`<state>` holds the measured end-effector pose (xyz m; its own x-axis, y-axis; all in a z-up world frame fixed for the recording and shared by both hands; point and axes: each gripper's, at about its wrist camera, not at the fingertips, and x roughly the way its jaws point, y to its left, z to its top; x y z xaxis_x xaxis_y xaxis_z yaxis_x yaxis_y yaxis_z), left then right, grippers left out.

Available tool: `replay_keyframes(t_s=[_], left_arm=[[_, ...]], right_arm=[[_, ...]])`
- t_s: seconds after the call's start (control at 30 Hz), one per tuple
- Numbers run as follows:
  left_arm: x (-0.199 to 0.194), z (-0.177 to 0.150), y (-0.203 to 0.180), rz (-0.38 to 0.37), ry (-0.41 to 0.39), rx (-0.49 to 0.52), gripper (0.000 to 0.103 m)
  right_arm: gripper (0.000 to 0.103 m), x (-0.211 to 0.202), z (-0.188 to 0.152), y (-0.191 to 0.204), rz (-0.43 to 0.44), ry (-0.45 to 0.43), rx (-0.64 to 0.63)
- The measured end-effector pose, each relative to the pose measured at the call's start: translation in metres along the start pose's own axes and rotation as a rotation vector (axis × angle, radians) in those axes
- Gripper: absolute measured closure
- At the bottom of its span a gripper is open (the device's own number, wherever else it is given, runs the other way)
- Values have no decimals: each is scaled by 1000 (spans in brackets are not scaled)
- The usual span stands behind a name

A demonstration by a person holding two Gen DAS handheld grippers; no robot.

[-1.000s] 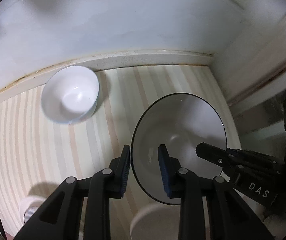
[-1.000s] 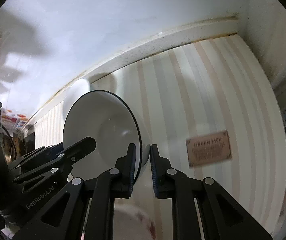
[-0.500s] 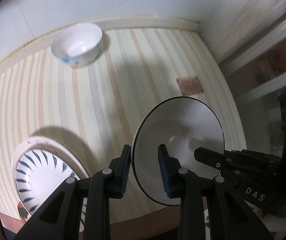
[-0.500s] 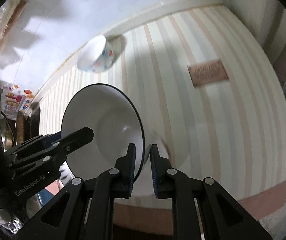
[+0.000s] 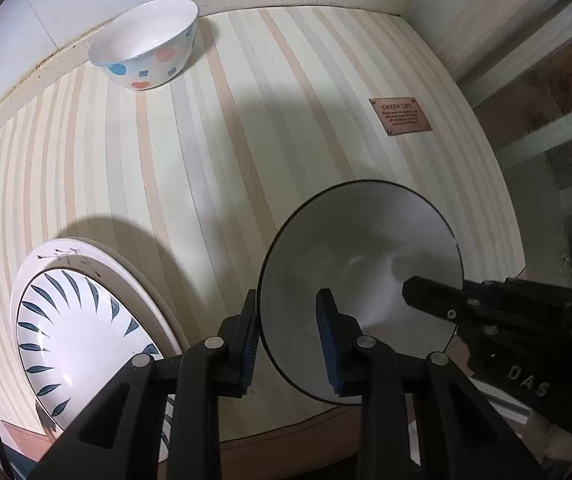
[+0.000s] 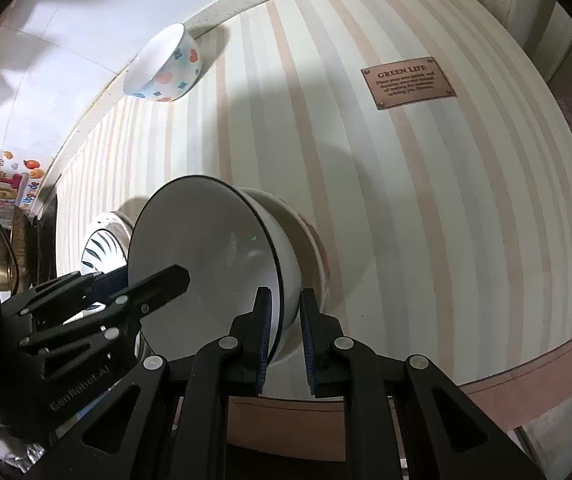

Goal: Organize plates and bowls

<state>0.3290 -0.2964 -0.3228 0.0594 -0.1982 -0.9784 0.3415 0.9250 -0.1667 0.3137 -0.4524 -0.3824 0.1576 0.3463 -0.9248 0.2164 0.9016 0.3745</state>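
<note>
I hold the dark-rimmed white bowl [image 5: 360, 276] above the striped desk [image 5: 245, 140], near its front edge: my left tool [image 5: 288, 334] and right tool [image 6: 283, 330] clamp opposite rim sides.

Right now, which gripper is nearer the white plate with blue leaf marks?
Left. The left gripper sits just beside the plate; the right gripper is beyond the shared black-rimmed bowl.
</note>
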Motion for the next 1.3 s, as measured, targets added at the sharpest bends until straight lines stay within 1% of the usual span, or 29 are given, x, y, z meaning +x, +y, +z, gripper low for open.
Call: replay_keyframes(t_s=[0.27,0.37,0.53,0.67,0.83,0.97,1.07,1.13,1.17,1.2,1.23,1.27,1.3], left_arm=[[6,1,-1,16,19,9,78],[9,1,-1,19,25,6,78],[9,0,-1,11,27,0,78],[8,-1,-2,16,24,2,78],[3,-3,-1,-1,28,-11,78],[-17,-3,4,-22,2,-21,78],[-42,5,13,-44,-44,-50,77],[-60,18,29,-50,-88,-94,77],[-66,26,38,-51,-107,-117,76],[-71,35,49,-51,-128,-144,74],[-75,48,64,-39,-154,-180,73],[-76,58,77,-24,-171,-207,72],[-73,74,96,0,-186,-250,72]], right_arm=[[87,0,7,6,-43,6,-21],[84,-1,10,7,-45,15,-16],[80,-5,11,8,-64,12,-20],[80,-7,9,7,-69,16,-26],[80,-10,9,9,-71,24,-40],[80,-21,9,11,-62,20,-41],[80,-38,14,15,-34,-11,-41],[80,-48,24,20,-26,-29,-50],[79,-54,33,24,-6,-40,-55],[73,-57,43,28,14,-50,-59],[69,-59,57,34,35,-61,-71],[61,-58,72,41,48,-73,-85],[59,-56,86,49,55,-87,-99]])
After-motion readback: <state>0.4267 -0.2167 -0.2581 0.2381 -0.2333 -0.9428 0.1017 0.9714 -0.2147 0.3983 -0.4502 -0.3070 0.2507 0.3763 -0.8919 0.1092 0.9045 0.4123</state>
